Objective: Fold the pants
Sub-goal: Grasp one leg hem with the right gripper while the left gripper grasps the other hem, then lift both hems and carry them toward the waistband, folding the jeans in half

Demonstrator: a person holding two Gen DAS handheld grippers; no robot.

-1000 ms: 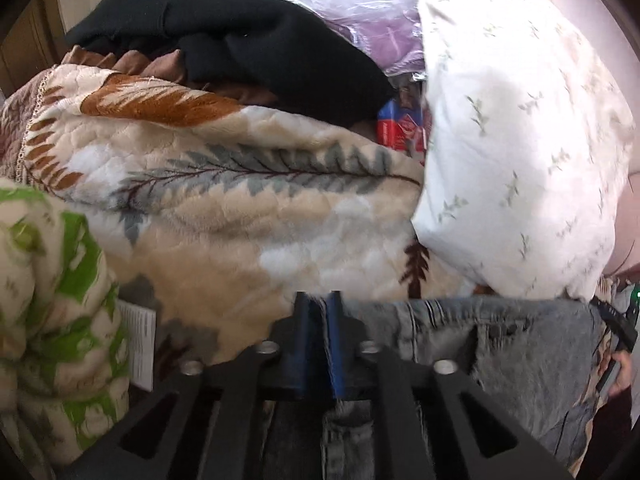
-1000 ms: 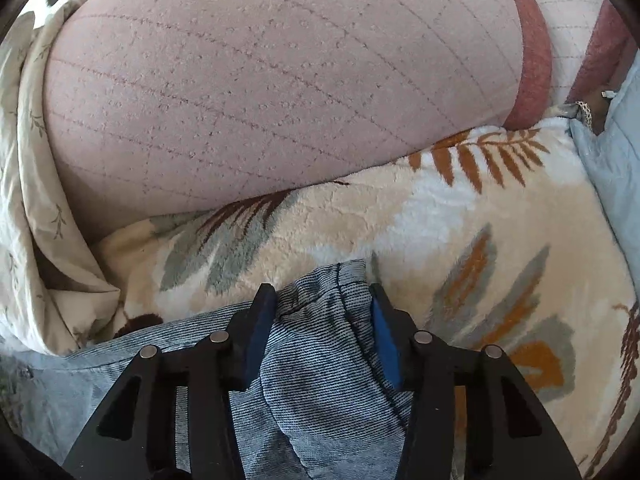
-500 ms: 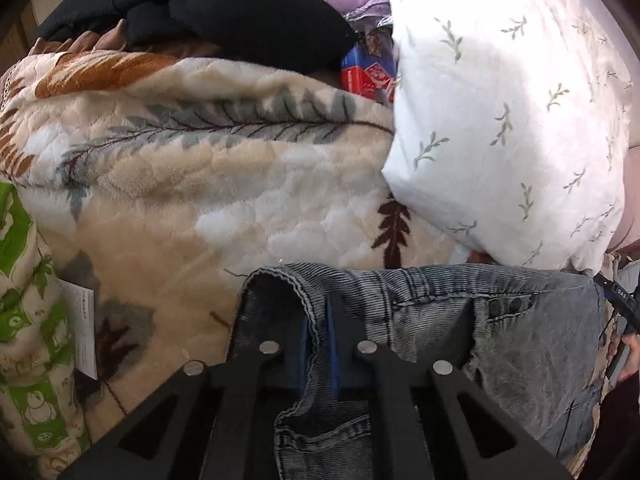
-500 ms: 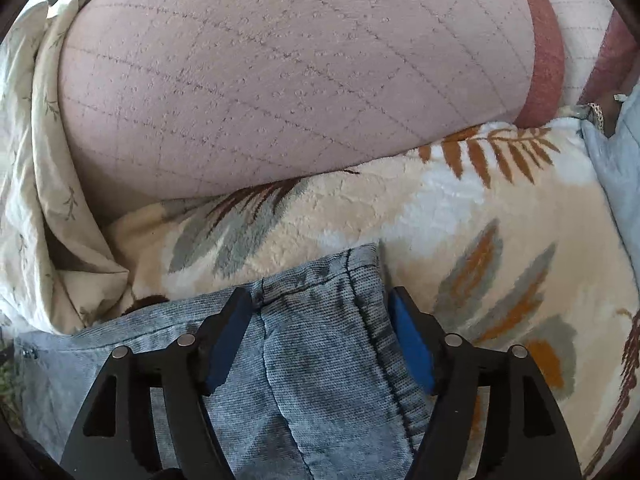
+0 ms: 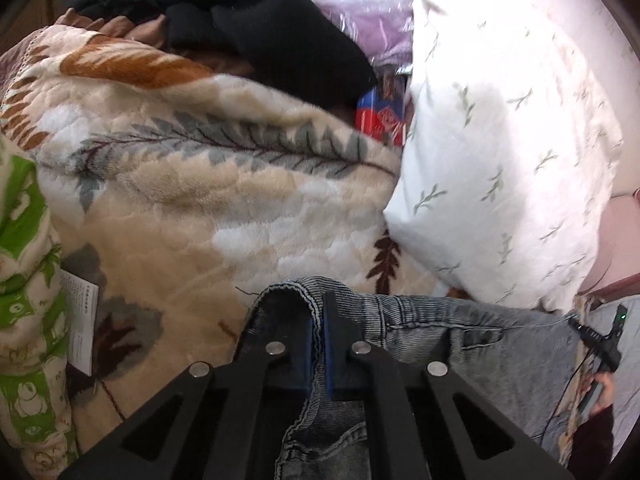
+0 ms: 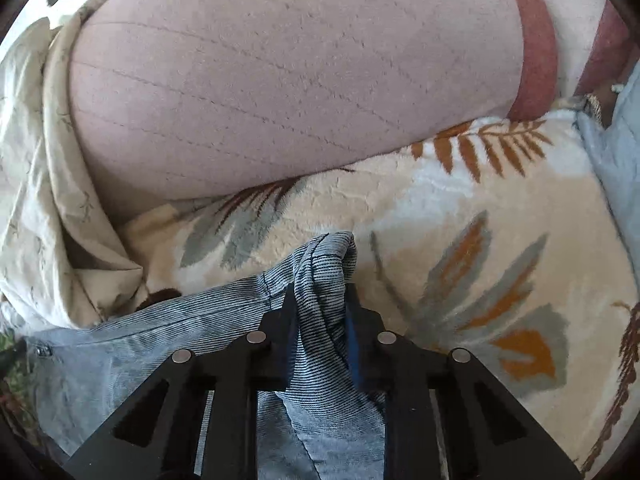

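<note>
Your left tool (image 5: pixel 318 320) is clamped tight on a hem of the jeans (image 5: pixel 500 344), fingers nearly touching through the denim; your right tool (image 6: pixel 320 300) pinches a bunched fold of the jeans (image 6: pixel 324 272), its fingers narrowly apart around the cloth; the jeans lie spread on a leaf-patterned blanket (image 5: pixel 200 208); beyond the left tool sit a white pillow (image 5: pixel 500 152) and a black garment (image 5: pixel 256 28); beyond the right tool rests a pink quilted cushion (image 6: pixel 280 80).
</note>
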